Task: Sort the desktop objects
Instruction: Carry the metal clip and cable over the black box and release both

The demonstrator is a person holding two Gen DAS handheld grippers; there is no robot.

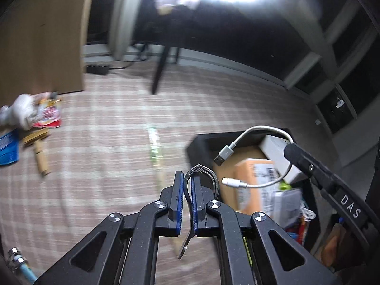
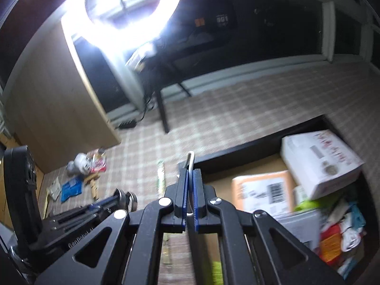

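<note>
Many things already sit in the black box. Left gripper fingers pinch a metal clip; right gripper fingers pinch a white cable above it. Wrappers still wait on the checked worktop.

Both shots are pretty dim overall, with a ring light blowing out to pure white glare up top. The checked floor is smeared by motion blur, and the fisheye bends everything near the dark edges.
</note>
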